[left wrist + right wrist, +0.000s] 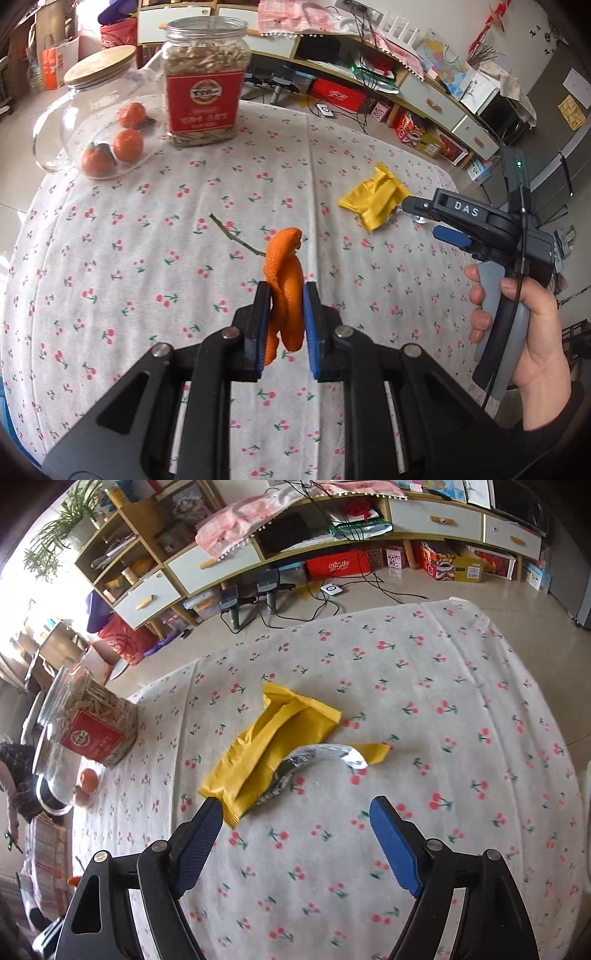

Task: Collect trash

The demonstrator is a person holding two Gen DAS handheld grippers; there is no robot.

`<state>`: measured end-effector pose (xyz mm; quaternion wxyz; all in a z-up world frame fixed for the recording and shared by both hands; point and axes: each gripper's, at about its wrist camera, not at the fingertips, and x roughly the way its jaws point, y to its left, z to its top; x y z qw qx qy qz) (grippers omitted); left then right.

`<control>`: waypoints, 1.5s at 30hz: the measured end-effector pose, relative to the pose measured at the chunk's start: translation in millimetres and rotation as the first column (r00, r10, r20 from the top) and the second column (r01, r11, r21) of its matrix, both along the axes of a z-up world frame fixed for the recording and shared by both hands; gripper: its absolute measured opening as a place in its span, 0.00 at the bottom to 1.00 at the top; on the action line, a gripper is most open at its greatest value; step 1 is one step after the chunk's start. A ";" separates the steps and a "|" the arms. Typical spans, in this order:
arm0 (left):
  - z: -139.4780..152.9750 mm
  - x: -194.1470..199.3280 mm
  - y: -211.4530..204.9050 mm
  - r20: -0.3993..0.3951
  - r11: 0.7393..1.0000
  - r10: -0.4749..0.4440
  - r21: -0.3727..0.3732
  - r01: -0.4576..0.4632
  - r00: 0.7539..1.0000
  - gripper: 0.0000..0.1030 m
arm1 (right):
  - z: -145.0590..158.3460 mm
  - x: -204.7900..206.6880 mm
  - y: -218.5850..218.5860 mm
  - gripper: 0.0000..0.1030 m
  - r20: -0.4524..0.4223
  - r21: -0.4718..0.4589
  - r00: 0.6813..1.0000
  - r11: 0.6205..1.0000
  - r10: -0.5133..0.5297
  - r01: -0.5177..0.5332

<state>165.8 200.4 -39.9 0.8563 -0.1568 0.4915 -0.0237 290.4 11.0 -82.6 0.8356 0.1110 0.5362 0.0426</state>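
Orange peel (284,280) curled, leathery; yellow wrapper (269,746) crumpled, foil-lined.

Lived-in home, a living room: counter under a cherry-print cloth (424,709), long low cabinet (436,518) with drawers and open shelves along the wall, gift boxes (338,566) and cables on the tiled floor, potted plant (55,535) by a bright window.
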 end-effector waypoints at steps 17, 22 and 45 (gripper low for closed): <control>4.9 -1.5 26.7 0.005 0.999 0.038 -0.013 -0.038 0.999 0.19 | -38.9 38.9 62.1 0.51 0.048 -0.261 0.998 0.964 -0.036 0.047; 6.1 -2.1 22.5 0.007 0.999 0.026 -0.031 -0.025 1.000 0.19 | -33.2 28.9 69.7 0.22 0.016 -0.234 0.999 0.971 0.044 -0.039; 11.2 -16.3 -91.7 0.051 0.979 -0.198 -0.046 0.200 0.979 0.19 | 58.0 -119.1 -105.1 0.20 0.055 -0.232 0.996 0.971 0.076 -0.061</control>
